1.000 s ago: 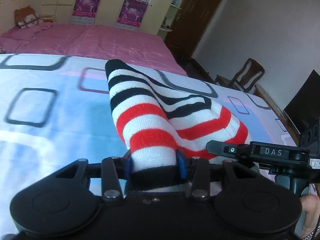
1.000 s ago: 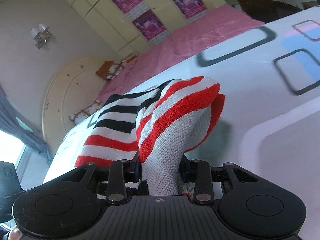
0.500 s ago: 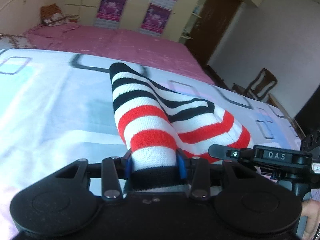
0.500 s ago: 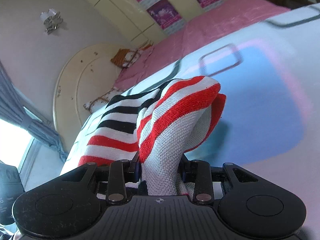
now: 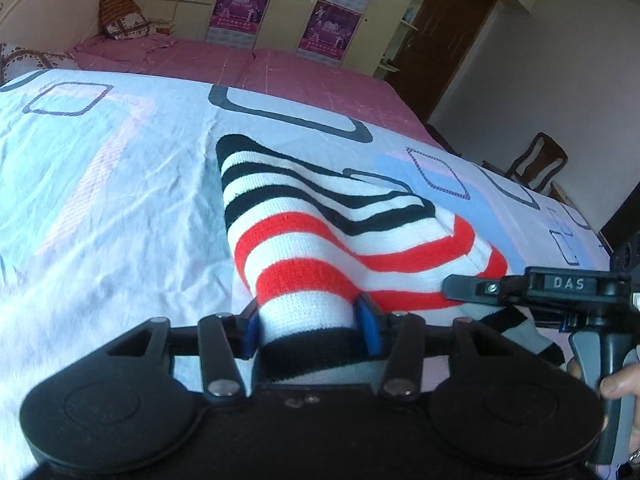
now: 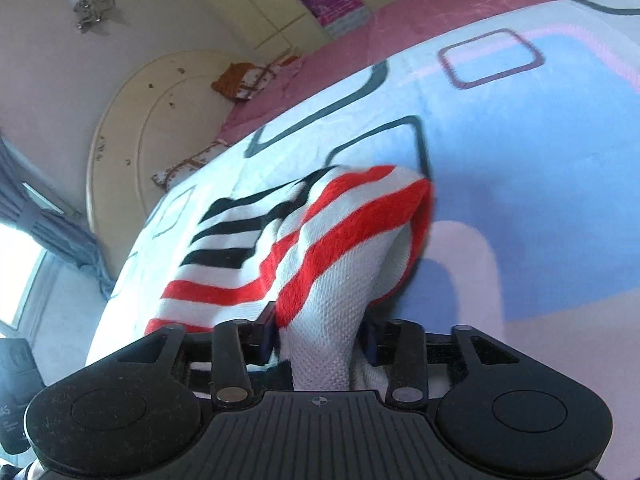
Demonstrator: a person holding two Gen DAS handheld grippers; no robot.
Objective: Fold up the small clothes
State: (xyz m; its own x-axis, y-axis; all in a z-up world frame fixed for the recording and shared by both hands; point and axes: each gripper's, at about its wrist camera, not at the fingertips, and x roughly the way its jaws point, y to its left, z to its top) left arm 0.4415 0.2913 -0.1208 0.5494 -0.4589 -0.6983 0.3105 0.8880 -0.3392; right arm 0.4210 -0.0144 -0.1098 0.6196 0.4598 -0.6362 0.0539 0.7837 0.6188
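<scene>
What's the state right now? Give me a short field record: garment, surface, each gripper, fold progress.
garment: striped knit garment, black, white and red bands, bunched
surface: patterned bedsheet over a pink bed cover
left gripper: jaws opening, black-banded edge of the garment between them
right gripper: jaws opening, white and red fabric between them
fold progress: the near part is lifted by both grippers, the far end lies on the sheet; not yet laid flat

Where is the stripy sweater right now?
The striped sweater lies on the patterned bedsheet, in front of the pink bed. Its near edge sits between the fingers of the left claw and right claw, both opening.
</scene>
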